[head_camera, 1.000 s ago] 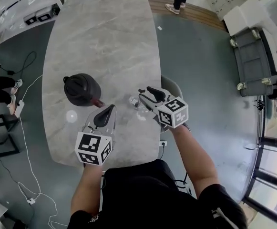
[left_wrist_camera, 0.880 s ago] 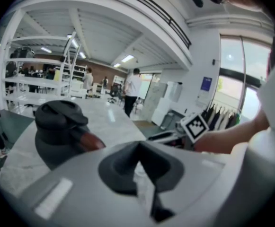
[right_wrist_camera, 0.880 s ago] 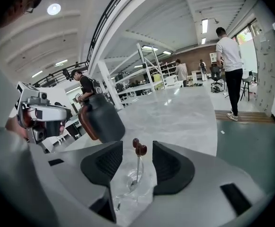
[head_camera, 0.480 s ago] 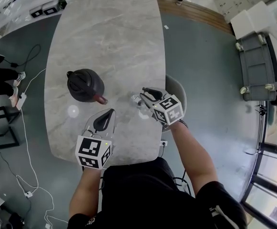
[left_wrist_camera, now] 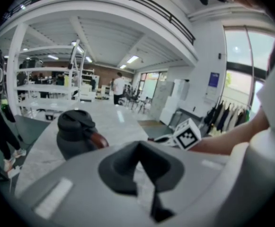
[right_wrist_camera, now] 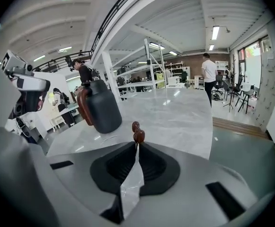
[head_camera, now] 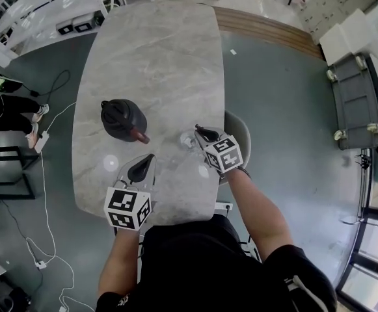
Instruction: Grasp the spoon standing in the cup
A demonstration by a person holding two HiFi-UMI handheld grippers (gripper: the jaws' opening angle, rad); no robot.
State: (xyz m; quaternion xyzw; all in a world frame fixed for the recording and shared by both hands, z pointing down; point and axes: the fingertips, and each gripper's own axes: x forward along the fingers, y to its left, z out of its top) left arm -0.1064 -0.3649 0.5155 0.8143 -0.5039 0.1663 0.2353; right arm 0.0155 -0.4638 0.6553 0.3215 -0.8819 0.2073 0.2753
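A: Two grippers over the marble table in head view. Where's each?

B: right gripper is out by the table's right edge, forearm stretched fwd, nose dipped onto the clear cup. What's in the cup is too small to pick out there. left gripper hangs nearer the body, apart from the cup, aimed twd the black carafe. Prob. parked there to stay out of the way.

A: Left gripper view?

B: Jaws all but together, nothing btw them. Carafe ahead, right gripper off to the side.

A: Right gripper view?

B: Jaws have just been closing. Only a sliver of gap left lower down, and the tips meet on the spoon. Its brown beaded handle end pokes up just past them. Cup is hidden under the gripper body. The tilted-down approach makes sense b/c the handle stands up out of the cup. Grasp looks made, imo.
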